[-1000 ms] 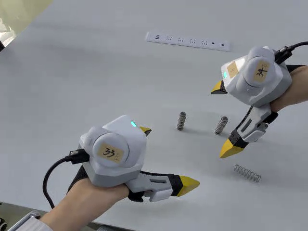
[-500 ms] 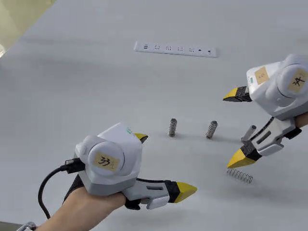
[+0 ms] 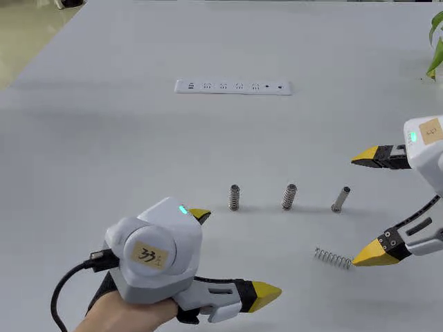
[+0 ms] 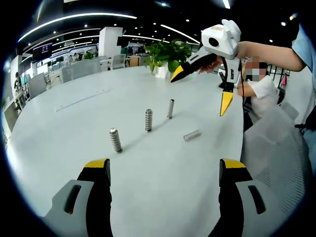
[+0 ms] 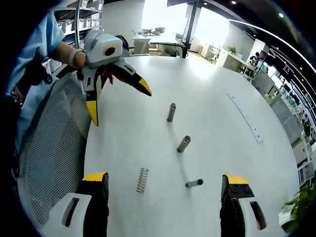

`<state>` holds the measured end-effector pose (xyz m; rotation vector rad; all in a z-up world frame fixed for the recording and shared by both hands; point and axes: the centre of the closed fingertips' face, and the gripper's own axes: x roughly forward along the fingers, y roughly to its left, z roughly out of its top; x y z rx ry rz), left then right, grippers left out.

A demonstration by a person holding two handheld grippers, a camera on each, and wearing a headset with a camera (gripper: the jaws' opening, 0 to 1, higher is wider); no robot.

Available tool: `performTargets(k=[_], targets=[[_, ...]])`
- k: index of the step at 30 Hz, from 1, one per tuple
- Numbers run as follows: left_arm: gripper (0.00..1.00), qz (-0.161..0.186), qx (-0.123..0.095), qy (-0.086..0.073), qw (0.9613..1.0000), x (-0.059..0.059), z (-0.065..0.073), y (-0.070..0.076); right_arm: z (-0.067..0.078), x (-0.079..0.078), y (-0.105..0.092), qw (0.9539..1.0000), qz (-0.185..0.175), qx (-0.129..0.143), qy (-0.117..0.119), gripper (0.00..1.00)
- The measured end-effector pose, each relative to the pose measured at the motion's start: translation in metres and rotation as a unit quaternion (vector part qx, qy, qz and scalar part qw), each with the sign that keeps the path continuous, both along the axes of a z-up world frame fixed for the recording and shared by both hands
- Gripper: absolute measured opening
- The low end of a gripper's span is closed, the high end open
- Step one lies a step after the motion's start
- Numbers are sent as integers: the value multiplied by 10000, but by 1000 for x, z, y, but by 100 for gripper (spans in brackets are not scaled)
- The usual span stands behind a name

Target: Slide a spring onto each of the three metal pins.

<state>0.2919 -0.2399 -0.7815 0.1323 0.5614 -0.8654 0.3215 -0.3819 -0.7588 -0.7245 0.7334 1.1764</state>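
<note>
Two slim metal pins [image 3: 234,197] already wear springs, the third bare grey pin [image 3: 340,199] waits, the loose coiled steel spring [image 3: 333,259] lies near it toward the table's [image 3: 104,152] near edge, and the left hand-held gripper [image 3: 235,254] and right hand-held gripper [image 3: 367,207] gape empty.

Bright office, mesh chair [image 5: 49,143], plants [image 4: 170,52]

Bright, even light from ceiling strips [image 4: 74,17] above the tabletop [image 3: 104,138] leaves a faint, soft shadow beside the bare pin [image 3: 340,199]. The head view is sharp. Both gripper views bow at their edges, and the window [image 5: 163,15] beyond the tabletop glares white.
</note>
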Motion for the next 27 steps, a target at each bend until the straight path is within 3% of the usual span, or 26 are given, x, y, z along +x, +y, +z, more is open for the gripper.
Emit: performTargets(k=[6, 10, 16, 27], targets=[[90, -109, 79, 2, 9999, -1, 0, -2, 1, -11, -19, 9991, -401, 134, 27, 94], [89, -134, 117, -6, 9998, 0, -1, -3, 1, -18, -26, 9964, -732, 417, 67, 94], [89, -227, 135, 9, 9997, -1, -1, -8, -4, -31, -39, 9943, -948, 469, 148, 94], [89, -536, 197, -20, 9984, -4, -2, -15, 0, -42, -56, 9883, -1362, 667, 148, 94]])
